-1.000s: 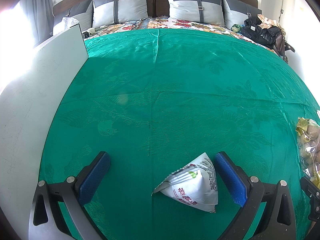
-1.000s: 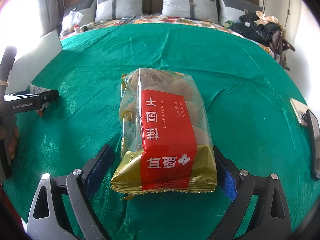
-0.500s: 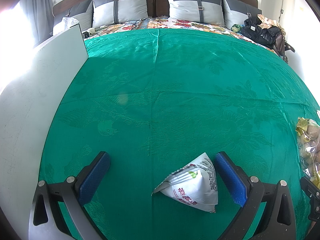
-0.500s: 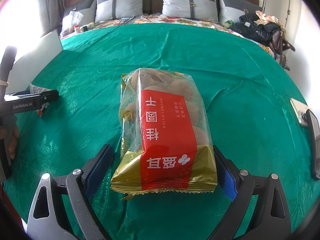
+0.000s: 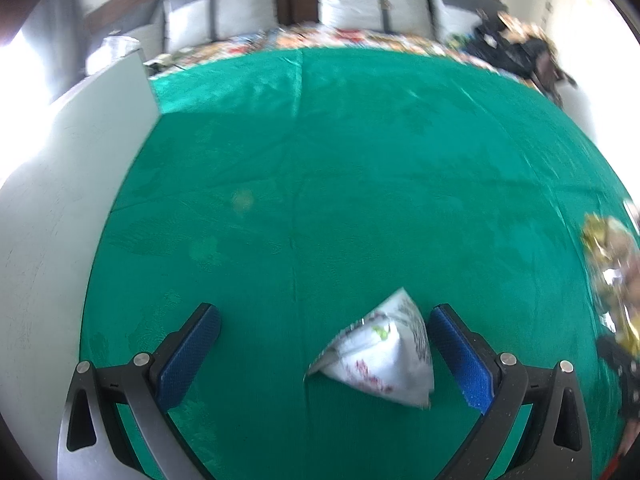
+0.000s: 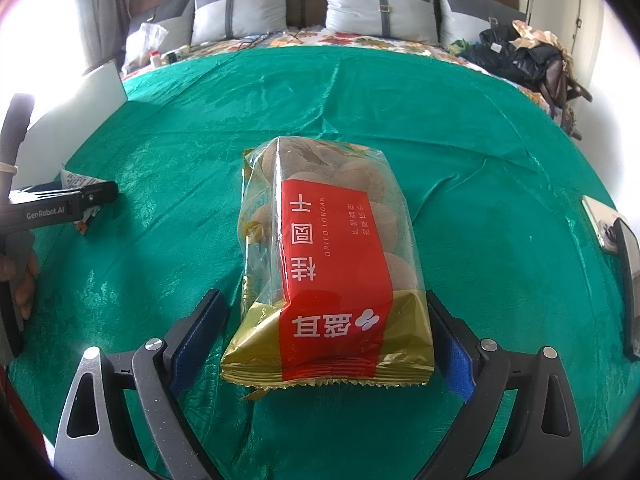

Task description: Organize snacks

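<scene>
Tongs both gaped wide: right tongs (image 6: pixel 326 338) straddled the longan bag (image 6: pixel 328 264), left tongs (image 5: pixel 326 354) the white packet (image 5: pixel 380 354). Best to center left before squeezing; packet hugged 1 pad.

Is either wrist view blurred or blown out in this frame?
Left wrist view: motion-smeared, with the print on the white snack packet unreadable and the pillows soft; window light washes out the left edge. Right wrist view: sharp, the red label on the longan bag legible, with glare only at the upper left and sheen on the green cloth.
</scene>
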The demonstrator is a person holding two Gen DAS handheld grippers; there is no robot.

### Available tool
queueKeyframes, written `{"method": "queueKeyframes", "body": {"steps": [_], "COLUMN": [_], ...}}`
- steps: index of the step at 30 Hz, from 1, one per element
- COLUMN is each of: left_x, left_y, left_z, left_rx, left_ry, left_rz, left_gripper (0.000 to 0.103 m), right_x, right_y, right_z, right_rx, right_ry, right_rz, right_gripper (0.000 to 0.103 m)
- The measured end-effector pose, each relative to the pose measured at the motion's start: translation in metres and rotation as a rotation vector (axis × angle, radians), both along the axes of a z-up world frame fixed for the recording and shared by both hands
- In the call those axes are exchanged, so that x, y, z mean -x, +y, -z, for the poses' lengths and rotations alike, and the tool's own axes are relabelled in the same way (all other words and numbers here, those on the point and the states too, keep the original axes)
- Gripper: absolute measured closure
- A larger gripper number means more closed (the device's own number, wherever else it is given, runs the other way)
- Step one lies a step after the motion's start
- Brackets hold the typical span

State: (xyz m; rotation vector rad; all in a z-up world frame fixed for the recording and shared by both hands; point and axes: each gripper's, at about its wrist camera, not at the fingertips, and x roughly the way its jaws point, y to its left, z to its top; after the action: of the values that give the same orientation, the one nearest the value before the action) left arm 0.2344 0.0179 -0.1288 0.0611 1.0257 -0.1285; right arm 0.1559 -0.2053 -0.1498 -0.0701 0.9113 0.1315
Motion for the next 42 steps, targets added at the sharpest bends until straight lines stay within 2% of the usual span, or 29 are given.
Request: {"method": "queueKeyframes", "body": {"steps": [3, 8, 9, 11, 12, 14, 17, 20, 22, 24, 27, 30, 33, 36, 39, 41, 42], "left_x": [0.003, 0.01, 0.01, 0.01, 0.011, 0.014, 0.032, 0.059, 0.079, 0.098, 0.12, 0.133, 0.142, 0.15, 0.161, 0.169, 0.171], "left_y": [0.005, 0.004, 0.001, -0.007, -0.012, -0.014, -0.009, 0.008, 0.027, 0.053, 0.106, 0.168, 0.228, 0.28, 0.309, 0.318, 0.32], "left_z": [-0.001, -0.004, -0.005, -0.009, -0.011, -0.015, -0.03, -0.055, -0.081, -0.11, -0.147, -0.167, -0.165, -0.146, -0.129, -0.118, -0.113], "left_rx": [-0.006, 0.037, 0.045, 0.036, 0.011, 0.052, 0.117, 0.243, 0.3, 0.327, 0.301, 0.196, 0.124, 0.078, 0.046, 0.022, 0.016], "left_ry": [0.078, 0.088, 0.082, 0.056, 0.044, 0.055, 0.03, 0.017, -0.011, -0.061, -0.138, -0.183, -0.176, -0.141, -0.106, -0.091, -0.089], "left_rz": [0.032, 0.035, 0.038, 0.048, 0.055, 0.061, 0.06, 0.044, 0.028, -0.001, -0.073, -0.185, -0.311, -0.433, -0.5, -0.53, -0.536], "left_gripper": [0.0, 0.002, 0.01, 0.037, 0.058, 0.06, 0.06, 0.06, 0.06, 0.06, 0.059, 0.059, 0.059, 0.058, 0.058, 0.053, 0.046], "right_x": [-0.011, -0.04, -0.046, -0.056, -0.059, -0.052, -0.025, -0.005, 0.001, 0.001, -0.002, -0.005, -0.007, -0.009, -0.014, -0.012, -0.012], "right_y": [-0.004, -0.002, -0.001, -0.003, -0.007, -0.017, -0.021, -0.02, -0.01, 0.015, 0.079, 0.156, 0.238, 0.312, 0.375, 0.407, 0.415], "right_z": [-0.007, -0.029, -0.03, -0.029, -0.028, -0.034, -0.047, -0.054, -0.061, -0.076, -0.112, -0.146, -0.172, -0.18, -0.166, -0.146, -0.136], "right_rx": [0.015, 0.003, -0.001, -0.034, -0.076, -0.114, -0.137, -0.17, -0.193, -0.223, -0.278, -0.35, -0.42, -0.436, -0.411, -0.402, -0.399], "right_ry": [0.106, 0.155, 0.157, 0.188, 0.22, 0.233, 0.192, 0.178, 0.176, 0.165, 0.124, 0.095, 0.091, 0.095, 0.131, 0.167, 0.186], "right_rz": [-0.025, -0.039, -0.041, -0.039, -0.028, 0.018, 0.02, 0.022, 0.018, -0.021, -0.155, -0.304, -0.448, -0.553, -0.599, -0.623, -0.633], "right_gripper": [0.008, 0.008, 0.008, 0.014, 0.037, 0.04, 0.041, 0.041, 0.041, 0.041, 0.041, 0.041, 0.041, 0.041, 0.041, 0.039, 0.034]}}
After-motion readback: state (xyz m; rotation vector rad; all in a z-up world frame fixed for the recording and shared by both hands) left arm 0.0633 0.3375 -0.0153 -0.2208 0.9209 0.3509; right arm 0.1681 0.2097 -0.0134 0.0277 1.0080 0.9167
